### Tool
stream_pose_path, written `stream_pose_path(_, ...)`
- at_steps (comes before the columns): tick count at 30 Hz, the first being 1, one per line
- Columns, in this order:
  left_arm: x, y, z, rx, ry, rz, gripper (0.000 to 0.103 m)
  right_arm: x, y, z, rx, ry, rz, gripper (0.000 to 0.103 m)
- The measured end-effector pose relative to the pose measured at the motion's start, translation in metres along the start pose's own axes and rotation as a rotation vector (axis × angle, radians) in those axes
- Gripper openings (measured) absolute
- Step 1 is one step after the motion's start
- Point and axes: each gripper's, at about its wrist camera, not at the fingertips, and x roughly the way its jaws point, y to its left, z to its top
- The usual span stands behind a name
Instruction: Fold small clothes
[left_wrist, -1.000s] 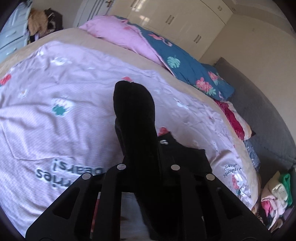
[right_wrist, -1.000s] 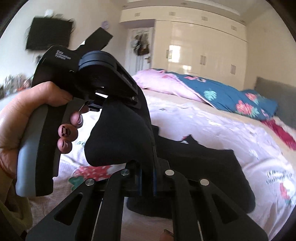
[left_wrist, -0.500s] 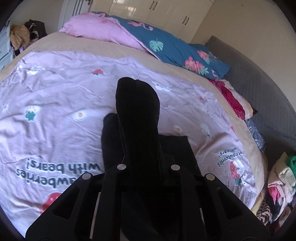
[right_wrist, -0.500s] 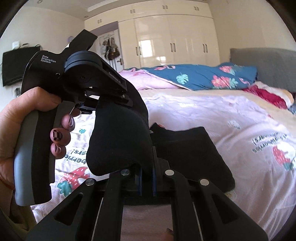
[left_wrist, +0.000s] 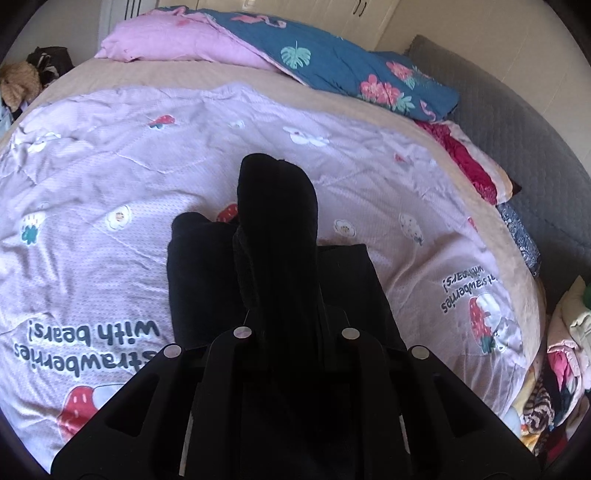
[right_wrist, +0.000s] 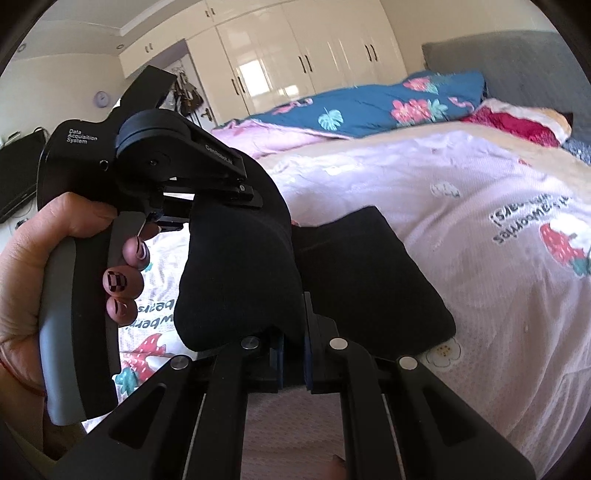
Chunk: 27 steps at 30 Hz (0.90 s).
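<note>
Black garment (left_wrist: 277, 236): pinched in both tools, rest draped on pink quilt (left_wrist: 110, 177). L gripper (left_wrist: 291, 317) + R gripper (right_wrist: 293, 332) clamped on cloth edge. Step: mid-fold, prob. carrying edge over. Next: lay edge flat, align w/ lower layer, release.

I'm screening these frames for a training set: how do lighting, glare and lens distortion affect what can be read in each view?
Left wrist view: fisheye bows the bedspread, corners vignetted black; the black garment shows no fold detail against the black fingers. Right wrist view: window glare blows out the wardrobe doors; the left gripper looms large; the garment is a flat dark mass.
</note>
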Motion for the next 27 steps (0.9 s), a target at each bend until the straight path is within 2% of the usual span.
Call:
stream_pose_path(3, 0.012, -0.006, 0.000, 0.010, 0.028, 0.004, 0.008, 0.006, -0.010, 0.000, 0.044, 0.035, -0.011, 0.007)
stream_pose_path(11, 0.042, -0.025, 0.003, 0.047, 0.097, 0.019, 0.013, 0.017, -0.039, -0.002, 0.213, 0.124, 0.042, 0.007)
stream_pose_path(17, 0.067, -0.037, 0.007, 0.059, 0.156, 0.027, 0.023, 0.021, -0.050, -0.003, 0.278, 0.158, 0.059, 0.009)
stream_pose_path(20, 0.078, -0.043, 0.008, 0.071, 0.186, 0.028, 0.027, 0.025, -0.061, -0.006, 0.350, 0.187, 0.092, 0.010)
stream_pose_path(23, 0.087, -0.047, 0.009, 0.084, 0.208, 0.030, 0.037, 0.026, -0.071, -0.008, 0.404, 0.209, 0.118, 0.011)
stream_pose_path(25, 0.093, -0.046, 0.010, 0.067, 0.215, 0.020, 0.054, 0.029, -0.077, -0.009, 0.438, 0.227, 0.143, 0.013)
stream_pose_path(27, 0.094, -0.046, 0.010, 0.058, 0.202, 0.018, 0.059, 0.031, -0.083, -0.009, 0.467, 0.247, 0.174, 0.014)
